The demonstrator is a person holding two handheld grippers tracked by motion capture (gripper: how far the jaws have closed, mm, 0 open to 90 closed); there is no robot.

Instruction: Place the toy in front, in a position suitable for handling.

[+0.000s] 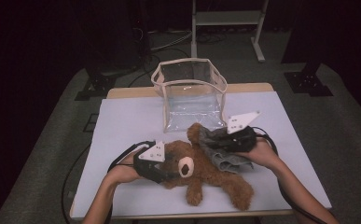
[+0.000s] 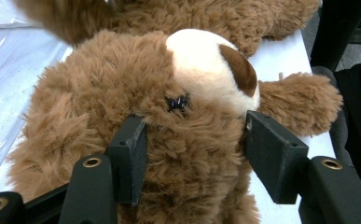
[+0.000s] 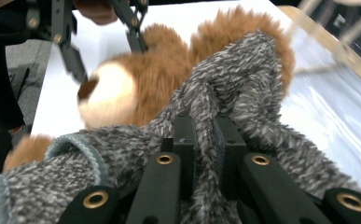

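Observation:
A brown teddy bear (image 1: 213, 177) lies on its back on the white table (image 1: 127, 116), head toward the left. My left gripper (image 1: 171, 169) clasps the bear's head (image 2: 122, 70) from the left, and both pads (image 2: 131, 154) press into the fur beside its cream muzzle (image 2: 201, 60). A grey fuzzy garment (image 1: 221, 159) with a pale blue hem is bunched over the bear's body. My right gripper (image 1: 221, 140) is shut on a fold of it (image 3: 243, 79), lifted a little off the bear (image 3: 155, 79). The right gripper view also shows the left gripper (image 3: 106, 51) around the head.
A clear plastic bag (image 1: 190, 93) with beige trim stands open at the back of the table, just behind the bear. A metal stand (image 1: 225, 18) rises on the dark floor beyond. Cables trail off the table's left and right edges.

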